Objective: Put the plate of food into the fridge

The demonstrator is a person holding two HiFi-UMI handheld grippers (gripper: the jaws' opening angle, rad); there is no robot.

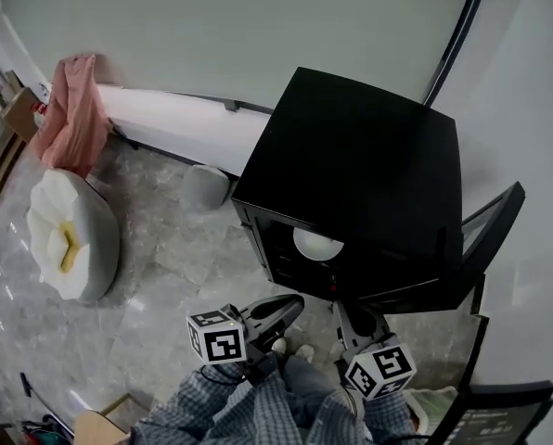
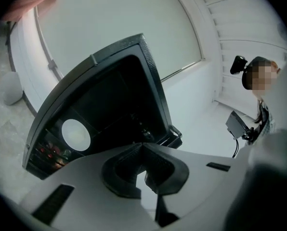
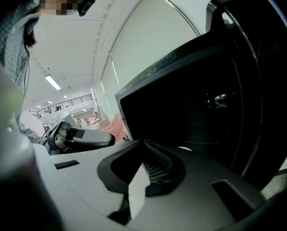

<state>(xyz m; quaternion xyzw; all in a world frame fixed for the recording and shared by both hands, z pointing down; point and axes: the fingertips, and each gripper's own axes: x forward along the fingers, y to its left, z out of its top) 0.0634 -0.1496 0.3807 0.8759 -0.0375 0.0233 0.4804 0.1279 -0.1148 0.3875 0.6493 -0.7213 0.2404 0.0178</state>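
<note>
The fridge (image 1: 360, 156) is smooth black with a dull sheen, and the plate (image 1: 316, 242) inside looks glossy white. The floor (image 1: 165, 276) is polished grey marble. A pink cloth (image 1: 72, 109) hangs soft and matt. The right tool (image 3: 143, 144) is matt grey plastic with ribbed black pads (image 3: 158, 166).

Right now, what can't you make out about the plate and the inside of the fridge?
Food on the plate: in the head view the top of the fridge covers most of it; in the left gripper view it glares white.
Shelves inside: right gripper view, too dark to show.
The reddish items below the plate: left gripper view, too small and dark to name.
The fridge door: right gripper view, cut off by the picture's edge.
</note>
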